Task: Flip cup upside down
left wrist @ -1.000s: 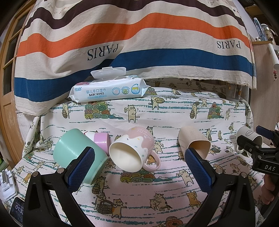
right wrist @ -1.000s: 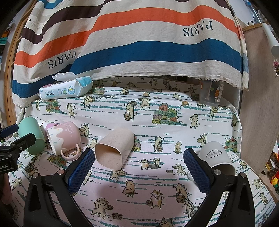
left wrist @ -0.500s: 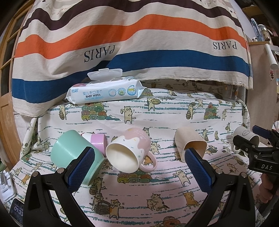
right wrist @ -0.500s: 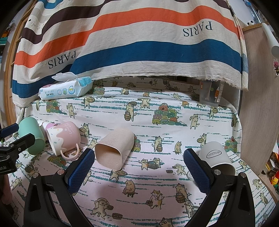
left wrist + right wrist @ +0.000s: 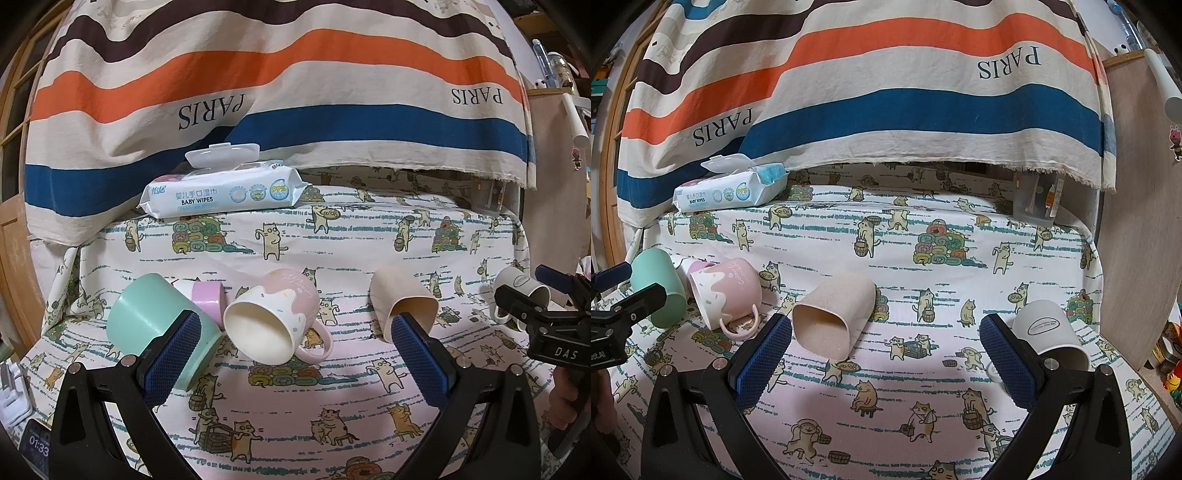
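Note:
Several cups lie on their sides on the cat-print cloth. In the left wrist view: a mint green cup, a small lilac cup, a pink-and-white mug with its mouth toward me, a beige cup and a white mug. My left gripper is open and empty, just short of the pink mug. In the right wrist view my right gripper is open and empty, with the beige cup ahead on its left and the white mug by its right finger.
A pack of baby wipes lies at the back left under a hanging striped cloth. A clear box stands at the back right. A wooden panel borders the right side. A phone lies at lower left.
The left gripper has shifted slightly, so the cups sit a bit lower-left in its view. The right gripper view is unchanged.

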A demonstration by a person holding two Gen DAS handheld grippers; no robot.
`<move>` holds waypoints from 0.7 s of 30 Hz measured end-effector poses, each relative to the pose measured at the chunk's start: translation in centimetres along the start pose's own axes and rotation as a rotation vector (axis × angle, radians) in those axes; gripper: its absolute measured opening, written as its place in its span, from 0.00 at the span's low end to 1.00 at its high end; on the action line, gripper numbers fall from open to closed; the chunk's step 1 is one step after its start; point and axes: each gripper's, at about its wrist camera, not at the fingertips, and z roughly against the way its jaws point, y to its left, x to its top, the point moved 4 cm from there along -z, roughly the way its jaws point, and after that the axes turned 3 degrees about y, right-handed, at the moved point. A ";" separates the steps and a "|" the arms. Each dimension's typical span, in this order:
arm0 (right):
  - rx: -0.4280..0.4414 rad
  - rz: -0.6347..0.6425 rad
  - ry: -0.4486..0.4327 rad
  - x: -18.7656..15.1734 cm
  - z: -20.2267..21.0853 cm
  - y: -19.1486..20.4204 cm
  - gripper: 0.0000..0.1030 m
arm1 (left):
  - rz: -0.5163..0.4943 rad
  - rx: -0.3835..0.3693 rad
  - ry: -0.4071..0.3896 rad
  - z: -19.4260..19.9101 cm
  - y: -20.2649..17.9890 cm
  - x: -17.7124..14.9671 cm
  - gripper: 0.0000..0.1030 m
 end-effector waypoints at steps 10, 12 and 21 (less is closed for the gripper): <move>-0.002 0.000 0.003 0.2 0.1 -0.1 0.99 | 0.007 0.010 0.004 -0.1 0.3 0.0 0.99; 0.001 -0.002 0.002 0.1 0.3 -0.1 0.99 | 0.003 0.011 0.003 -0.1 0.2 0.0 0.99; -0.002 -0.010 -0.015 0.2 0.7 -0.3 0.99 | -0.007 -0.012 0.007 -0.1 -0.1 0.0 0.99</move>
